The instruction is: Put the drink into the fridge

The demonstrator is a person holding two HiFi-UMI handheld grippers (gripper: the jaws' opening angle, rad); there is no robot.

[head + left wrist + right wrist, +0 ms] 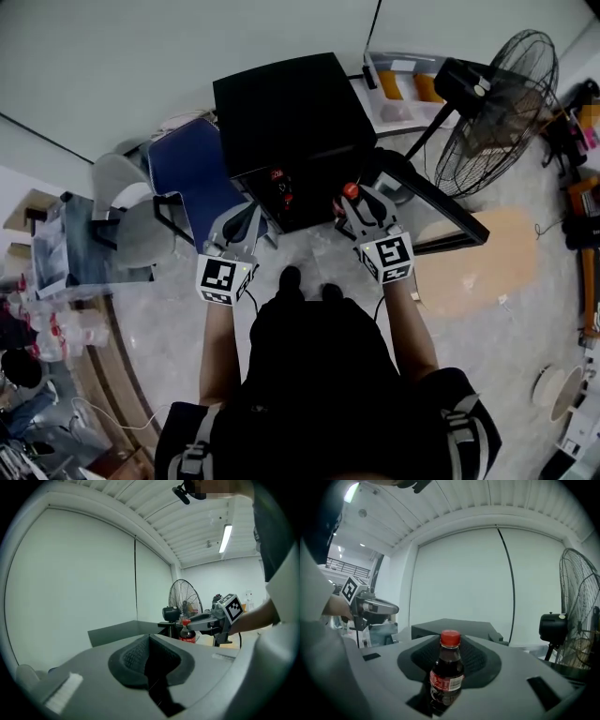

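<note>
Cola bottle [446, 677] with a red cap stands upright, pinched at its lower body by the jaws of the right gripper [359, 208], just in front of the black fridge [291, 112], whose door [441, 211] is swung open. The left gripper [150, 660] is alongside, its jaws pressed together on nothing.

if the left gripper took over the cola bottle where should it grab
Likely the neck just under the red cap, coming in level from the left. The cola bottle stands upright in the right gripper, whose jaws clamp its lower body, so only neck and shoulder are free, and the left gripper sits on that side.
</note>
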